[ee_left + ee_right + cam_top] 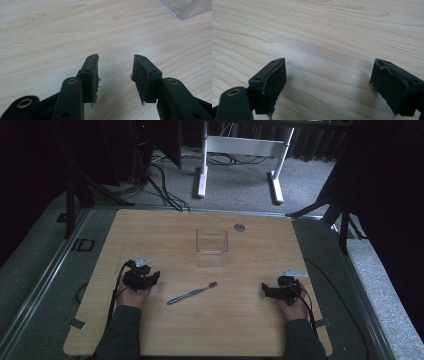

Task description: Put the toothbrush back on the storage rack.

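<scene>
A blue toothbrush (191, 293) lies flat on the wooden table (165, 230), head toward the right. Behind it stands a clear plastic box (211, 241), whose corner (185, 8) shows in the left gripper view. My left gripper (156, 276) rests on the table left of the toothbrush, jaws open with bare wood between the pads (115, 72). My right gripper (265, 291) rests on the table's right side, pointing left, jaws wide open over bare wood (328, 75).
A small round grey disc (239, 227) sits in the table's far edge. Beyond the table stand a white desk frame (240, 150) and dark stands with cables on the grey carpet.
</scene>
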Demonstrator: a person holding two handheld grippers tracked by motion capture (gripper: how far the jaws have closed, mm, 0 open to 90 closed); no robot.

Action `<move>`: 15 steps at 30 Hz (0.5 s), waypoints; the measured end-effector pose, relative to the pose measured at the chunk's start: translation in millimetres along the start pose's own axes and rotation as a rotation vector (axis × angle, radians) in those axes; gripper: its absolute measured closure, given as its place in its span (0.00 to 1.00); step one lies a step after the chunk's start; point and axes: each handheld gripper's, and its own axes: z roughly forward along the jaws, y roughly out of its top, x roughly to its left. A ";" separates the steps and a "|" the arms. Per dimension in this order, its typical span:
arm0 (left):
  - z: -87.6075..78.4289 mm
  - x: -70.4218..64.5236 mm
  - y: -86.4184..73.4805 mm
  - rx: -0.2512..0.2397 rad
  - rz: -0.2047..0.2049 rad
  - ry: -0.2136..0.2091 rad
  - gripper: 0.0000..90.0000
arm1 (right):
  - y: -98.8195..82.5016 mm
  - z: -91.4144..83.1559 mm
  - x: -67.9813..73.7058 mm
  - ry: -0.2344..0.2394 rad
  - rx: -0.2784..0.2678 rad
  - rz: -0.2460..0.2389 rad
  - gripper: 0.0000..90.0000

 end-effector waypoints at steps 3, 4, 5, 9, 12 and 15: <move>-4.2 -0.8 2.5 -0.011 0.004 -0.010 0.62 | 0.0 -0.1 0.1 0.000 0.000 0.001 0.14; -5.2 -0.9 3.5 -0.014 0.008 -0.012 0.62 | 0.0 -0.1 0.1 0.000 0.000 0.001 0.14; -6.2 -1.2 4.5 -0.018 0.008 -0.013 0.61 | 0.0 -0.1 0.1 0.000 0.000 0.001 0.14; -9.4 -3.1 8.2 -0.018 0.011 -0.024 0.61 | 0.0 0.0 0.1 -0.001 0.000 0.001 0.14; -13.2 -5.4 11.6 -0.023 0.021 -0.037 0.61 | 0.0 0.0 0.1 -0.001 0.000 0.001 0.14; -15.5 -6.8 13.8 -0.026 0.029 -0.038 0.61 | 0.0 -0.1 0.1 -0.001 0.000 0.001 0.14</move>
